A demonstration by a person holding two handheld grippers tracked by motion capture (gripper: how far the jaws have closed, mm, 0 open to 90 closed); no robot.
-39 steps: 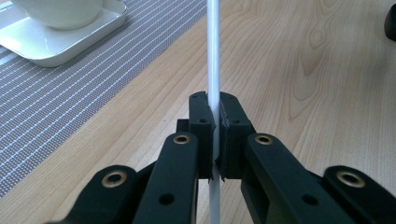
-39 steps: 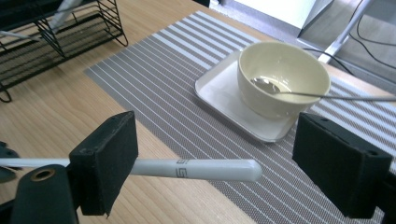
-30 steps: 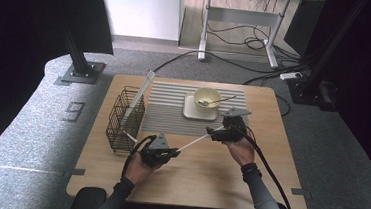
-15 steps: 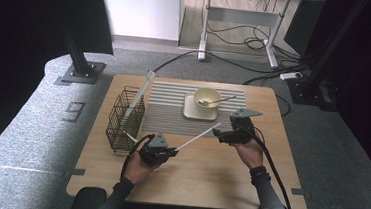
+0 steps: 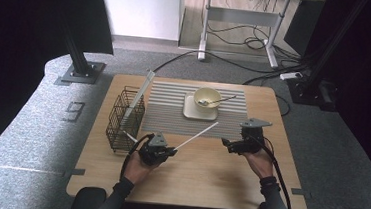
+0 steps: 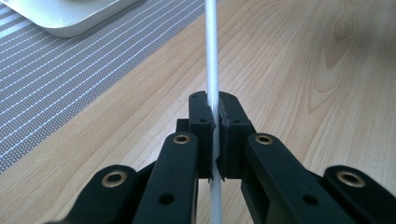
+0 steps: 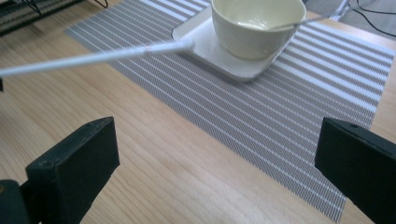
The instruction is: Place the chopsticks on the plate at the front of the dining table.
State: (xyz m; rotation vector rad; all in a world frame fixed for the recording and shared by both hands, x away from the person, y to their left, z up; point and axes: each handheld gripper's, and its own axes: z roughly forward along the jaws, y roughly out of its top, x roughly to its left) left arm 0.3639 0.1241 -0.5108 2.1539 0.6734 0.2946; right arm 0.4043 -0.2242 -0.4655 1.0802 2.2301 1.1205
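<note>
The left gripper (image 6: 215,135) has its jaws clamped tight on a thin white stick (image 6: 211,60), which passes straight up between the pads and on over the wooden table (image 6: 289,70). The right gripper (image 7: 215,168) has just been opening; its jaws stand wide with nothing between them, well apart from the stick. From above, the stick slants from the left gripper toward the striped placemat (image 5: 168,110). The right gripper view adds its far tip just beside the square plate (image 7: 205,46) under the bowl (image 7: 254,25).
</note>
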